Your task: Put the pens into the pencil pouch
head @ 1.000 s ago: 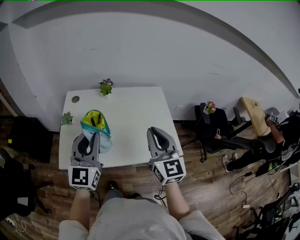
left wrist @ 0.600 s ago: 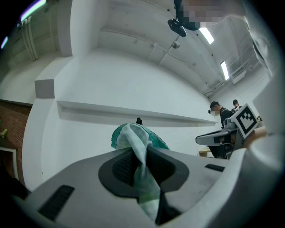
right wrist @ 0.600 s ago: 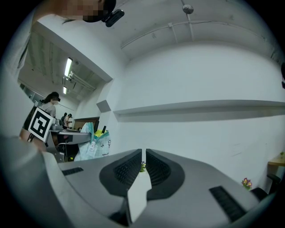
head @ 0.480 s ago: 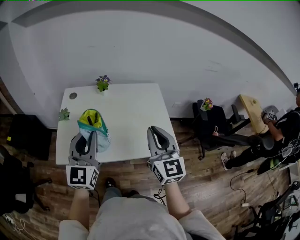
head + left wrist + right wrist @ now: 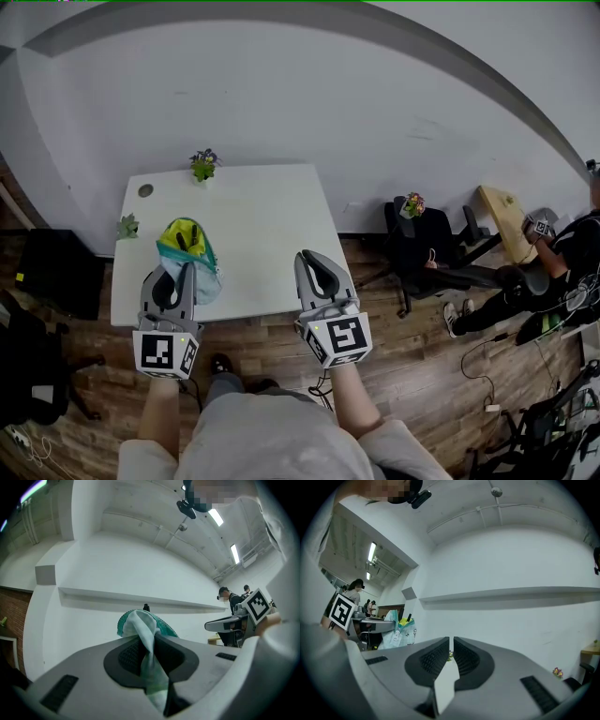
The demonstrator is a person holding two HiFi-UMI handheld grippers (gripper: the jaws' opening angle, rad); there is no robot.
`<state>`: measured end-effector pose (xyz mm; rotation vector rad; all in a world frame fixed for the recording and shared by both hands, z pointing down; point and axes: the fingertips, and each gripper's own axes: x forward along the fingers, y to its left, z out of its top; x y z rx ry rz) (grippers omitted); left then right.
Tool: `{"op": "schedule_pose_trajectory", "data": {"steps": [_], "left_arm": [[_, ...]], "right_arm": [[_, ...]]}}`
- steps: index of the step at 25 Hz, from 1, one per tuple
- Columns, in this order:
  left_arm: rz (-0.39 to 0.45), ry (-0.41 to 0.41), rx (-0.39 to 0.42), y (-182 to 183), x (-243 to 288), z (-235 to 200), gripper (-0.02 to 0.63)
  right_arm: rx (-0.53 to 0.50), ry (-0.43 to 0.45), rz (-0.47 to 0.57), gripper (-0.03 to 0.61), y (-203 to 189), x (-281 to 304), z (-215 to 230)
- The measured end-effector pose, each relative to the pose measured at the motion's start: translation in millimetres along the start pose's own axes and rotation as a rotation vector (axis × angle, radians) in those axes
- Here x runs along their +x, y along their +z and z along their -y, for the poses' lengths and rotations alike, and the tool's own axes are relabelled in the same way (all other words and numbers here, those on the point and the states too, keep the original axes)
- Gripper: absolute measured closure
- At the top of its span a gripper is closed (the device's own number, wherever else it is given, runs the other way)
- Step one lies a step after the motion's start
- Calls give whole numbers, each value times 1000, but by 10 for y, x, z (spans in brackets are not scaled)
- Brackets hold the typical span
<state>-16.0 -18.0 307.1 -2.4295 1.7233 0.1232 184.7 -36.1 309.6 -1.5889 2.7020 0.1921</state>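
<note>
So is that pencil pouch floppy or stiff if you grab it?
Probably floppy: the pencil pouch is soft cloth that folds and bunches where the left gripper pinches it. It would likely sag instead of keeping its shape. The pens poking out of its open top might slide out if it tilts.

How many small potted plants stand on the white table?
2: the flowering plant at the table's far edge; the green plant at its left edge. None seems hidden.

The left gripper (image 5: 187, 270) with the pencil pouch (image 5: 187, 244) and the right gripper (image 5: 315, 259) drew slightly toward the near edge of the table (image 5: 267, 211).
</note>
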Motion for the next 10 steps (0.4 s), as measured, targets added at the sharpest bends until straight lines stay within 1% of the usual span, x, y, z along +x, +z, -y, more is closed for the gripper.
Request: {"op": "schedule_pose_trajectory", "data": {"steps": [10], "left_arm": [[4, 1, 2, 1, -23, 1, 538]], "right_arm": [[-5, 6, 2, 532, 3, -3, -23]]}}
